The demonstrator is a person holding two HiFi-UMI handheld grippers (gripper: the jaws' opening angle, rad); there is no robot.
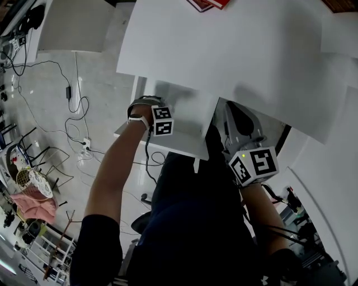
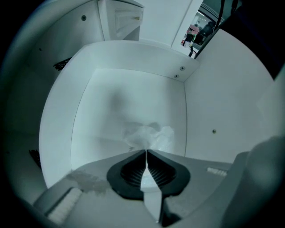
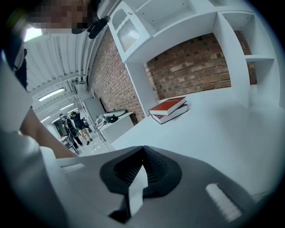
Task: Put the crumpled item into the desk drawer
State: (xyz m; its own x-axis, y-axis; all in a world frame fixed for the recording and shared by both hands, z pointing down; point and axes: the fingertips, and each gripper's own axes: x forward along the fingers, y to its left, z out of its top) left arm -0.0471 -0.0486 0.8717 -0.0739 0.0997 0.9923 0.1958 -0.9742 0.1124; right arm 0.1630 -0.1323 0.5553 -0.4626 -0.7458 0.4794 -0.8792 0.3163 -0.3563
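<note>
The crumpled item [image 2: 149,136] is a wad of white paper sitting right at the tips of my left gripper [image 2: 146,152], whose jaws are pressed together on its near edge. It hangs inside the open white desk drawer [image 2: 133,58], above the drawer's floor. In the head view the left gripper [image 1: 160,120] reaches into that drawer [image 1: 179,146] under the white desk [image 1: 235,50], its tips hidden. My right gripper [image 3: 141,156] is shut with nothing in it and points across the desk top; the head view shows the right gripper [image 1: 240,131] at the desk's near edge.
Two red books [image 3: 170,109] lie stacked on the desk by a brick wall; the same books [image 1: 210,3] show at the desk's far edge. Cables and a power strip [image 1: 85,144] trail on the floor at left. A pink cushion [image 1: 38,205] lies further left.
</note>
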